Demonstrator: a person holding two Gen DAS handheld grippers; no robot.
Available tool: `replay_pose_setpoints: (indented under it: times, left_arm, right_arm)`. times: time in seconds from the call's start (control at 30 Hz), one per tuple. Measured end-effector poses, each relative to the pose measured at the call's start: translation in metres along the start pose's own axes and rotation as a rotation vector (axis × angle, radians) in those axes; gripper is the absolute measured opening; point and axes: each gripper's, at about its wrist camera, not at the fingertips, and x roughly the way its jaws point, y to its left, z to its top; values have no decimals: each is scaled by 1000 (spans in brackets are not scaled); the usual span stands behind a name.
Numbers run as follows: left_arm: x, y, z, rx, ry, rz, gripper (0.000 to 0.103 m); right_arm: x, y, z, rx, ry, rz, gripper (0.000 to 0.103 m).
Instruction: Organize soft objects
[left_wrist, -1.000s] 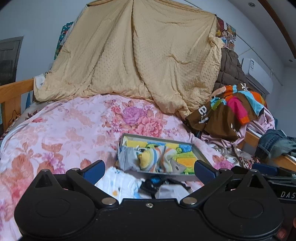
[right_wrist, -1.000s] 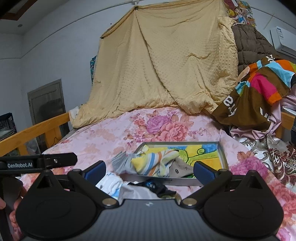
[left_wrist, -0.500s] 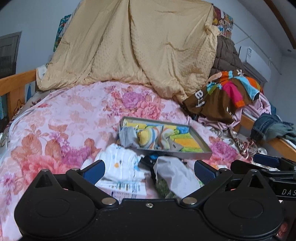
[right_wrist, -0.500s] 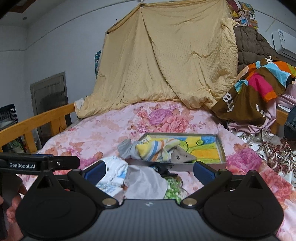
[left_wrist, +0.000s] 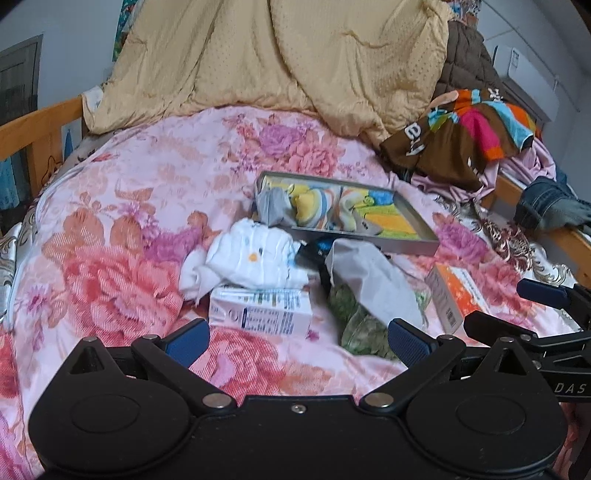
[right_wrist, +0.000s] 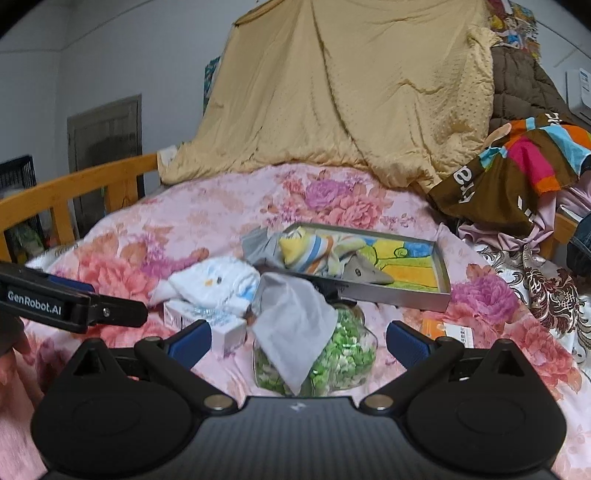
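Both wrist views look low along the bed, sharing the tray.

Your left gripper hangs with its blue-padded fingers spread wide, holding nothing. Your right gripper is just as wide and empty, level beside the left gripper, on its right.

A home bedroom, lived-in and cluttered. A bed with a pink floral quilt fills the view, framed by a wooden rail at 9 o'clock. A tan blanket hangs at 12 o'clock, with a brown quilted comforter and heaped colourful clothes at 2 o'clock. A wall air conditioner sits high at 2 o'clock, and a door stands at 10 o'clock.
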Motion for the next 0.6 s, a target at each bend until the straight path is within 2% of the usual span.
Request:
replay_pose_setpoints:
  times: [0.17,0.6]
  left_arm:
    - [4,2,-2,-6,38,25,102]
    - [9,7,-1,-47,74,78,102]
  right_arm:
    - [5,5,-4,-22,41,10,103]
    - [13,8,-9,-46,88,8,103]
